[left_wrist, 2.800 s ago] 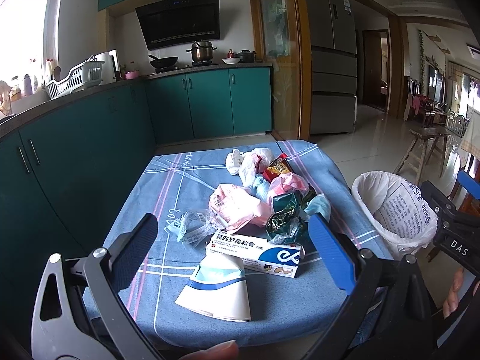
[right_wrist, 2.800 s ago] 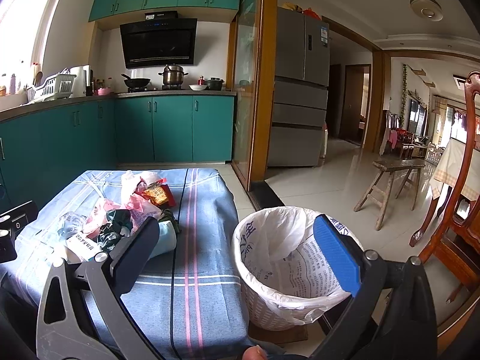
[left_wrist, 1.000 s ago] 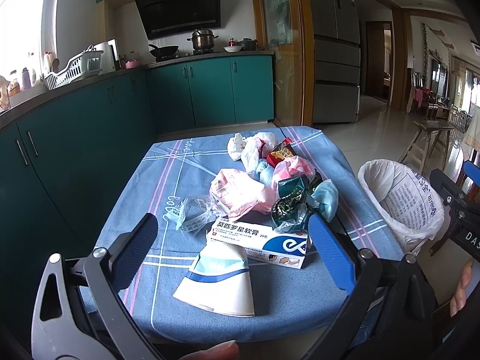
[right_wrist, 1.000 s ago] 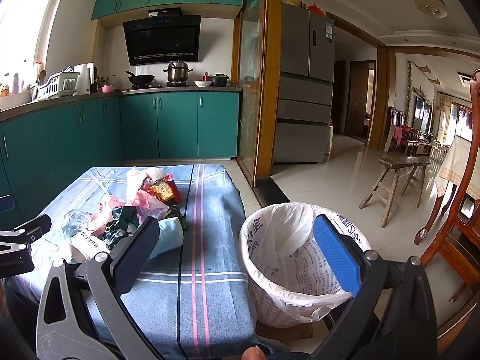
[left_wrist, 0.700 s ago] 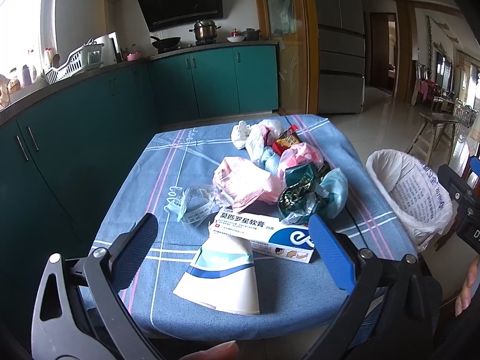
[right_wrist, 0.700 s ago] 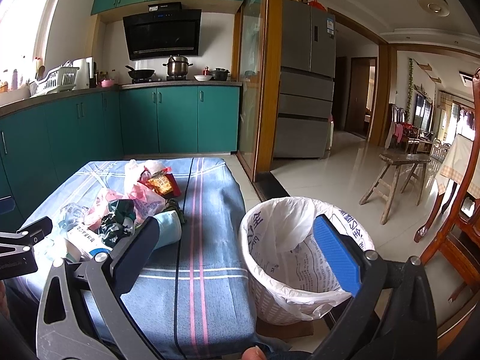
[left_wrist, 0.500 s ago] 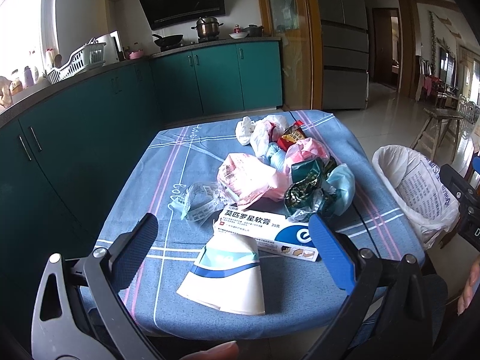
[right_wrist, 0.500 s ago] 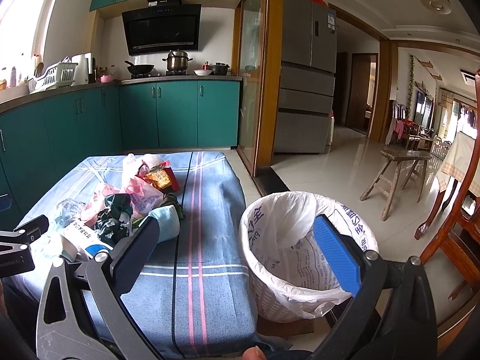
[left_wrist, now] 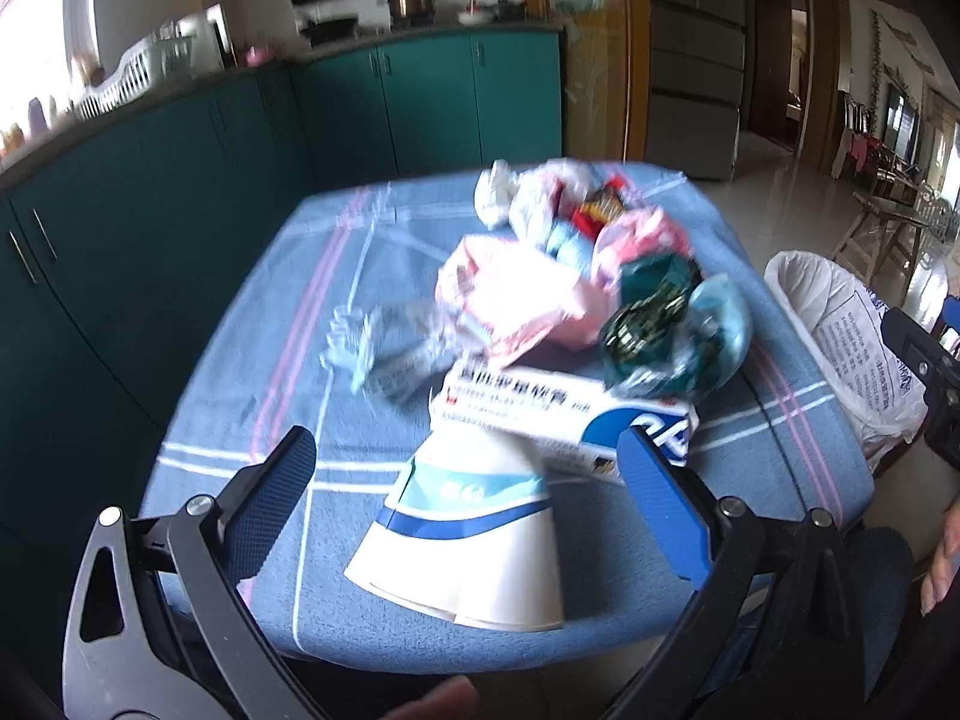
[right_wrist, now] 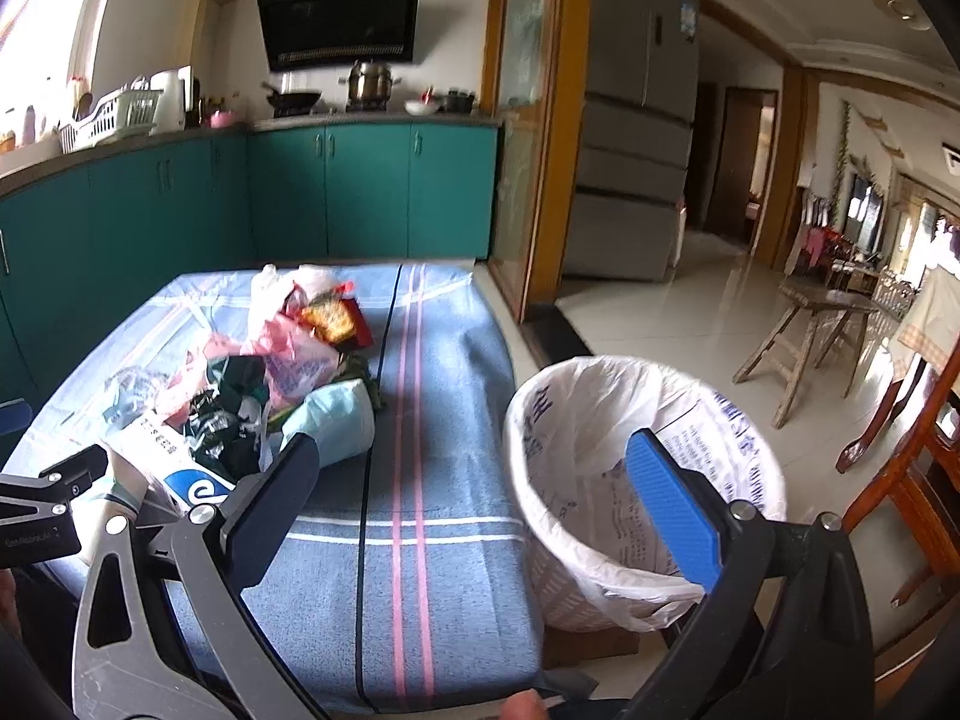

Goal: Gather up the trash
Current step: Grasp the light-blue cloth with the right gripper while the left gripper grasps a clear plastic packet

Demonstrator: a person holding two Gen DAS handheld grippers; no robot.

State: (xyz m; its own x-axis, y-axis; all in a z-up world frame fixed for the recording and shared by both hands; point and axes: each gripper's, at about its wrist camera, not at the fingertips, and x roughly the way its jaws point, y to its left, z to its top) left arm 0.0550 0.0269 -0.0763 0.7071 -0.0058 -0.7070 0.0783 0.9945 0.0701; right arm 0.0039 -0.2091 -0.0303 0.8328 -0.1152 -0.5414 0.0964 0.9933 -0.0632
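A heap of trash lies on the blue-clothed table [left_wrist: 282,360]: a flattened white-and-blue paper cup [left_wrist: 468,528] nearest me, a white medicine box [left_wrist: 558,420], a pink plastic bag [left_wrist: 516,300], dark green wrappers [left_wrist: 648,324] and a clear crumpled wrapper [left_wrist: 384,342]. My left gripper [left_wrist: 465,474] hangs open just over the cup, which lies between its fingers untouched. My right gripper [right_wrist: 468,480] is open and empty, above the table's near right corner beside the lined trash basket [right_wrist: 642,480]. The same heap [right_wrist: 258,384] shows left in the right wrist view.
Teal kitchen cabinets [right_wrist: 372,192] run behind and left of the table. A wooden stool [right_wrist: 804,330] and wooden chair [right_wrist: 906,480] stand on the tiled floor to the right. A grey fridge [right_wrist: 636,138] stands behind a wooden door frame. A person's fingers [left_wrist: 942,564] show at far right.
My left gripper has moved forward and down toward the paper cup, and its view is blurred by motion. The right gripper has shifted slightly nearer the table. Both stay open.
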